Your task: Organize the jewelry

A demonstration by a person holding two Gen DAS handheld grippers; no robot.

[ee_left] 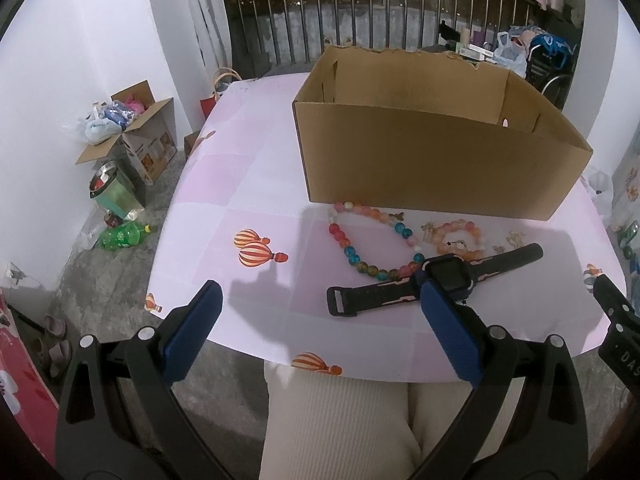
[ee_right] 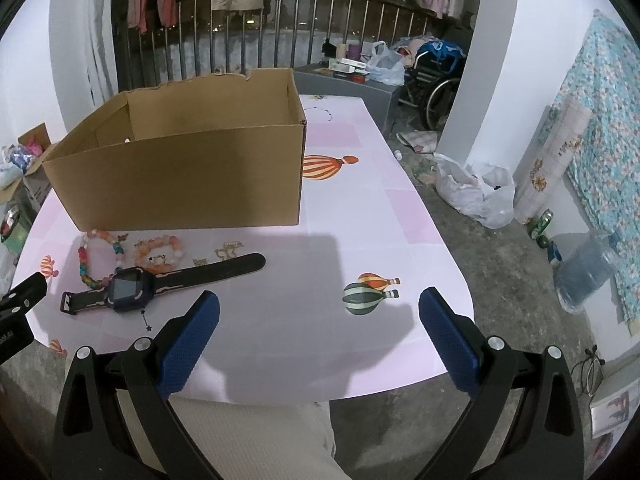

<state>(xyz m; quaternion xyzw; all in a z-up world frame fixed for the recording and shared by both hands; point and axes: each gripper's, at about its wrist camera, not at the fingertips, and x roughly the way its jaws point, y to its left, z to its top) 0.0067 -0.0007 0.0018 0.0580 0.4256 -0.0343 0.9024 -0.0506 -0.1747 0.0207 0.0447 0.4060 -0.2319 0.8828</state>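
A dark blue watch point(ee_left: 448, 276) with a black strap lies flat on the pink table point(ee_left: 256, 184), also in the right wrist view point(ee_right: 130, 289). Behind it lie a multicoloured bead necklace point(ee_left: 362, 240), an orange bead bracelet point(ee_left: 460, 236) and small gold trinkets point(ee_left: 512, 238). An open cardboard box point(ee_left: 432, 160) stands behind them. My left gripper point(ee_left: 318, 292) is open and empty above the table's front edge, its right fingertip just before the watch. My right gripper point(ee_right: 320, 304) is open and empty, to the right of the watch.
The table's front edge runs just before both grippers, with my lap below. The floor on the left holds a cardboard box point(ee_left: 136, 136), bottles and a tin. The floor on the right holds a plastic bag point(ee_right: 476, 192) and a water jug point(ee_right: 588, 276). A railing stands behind.
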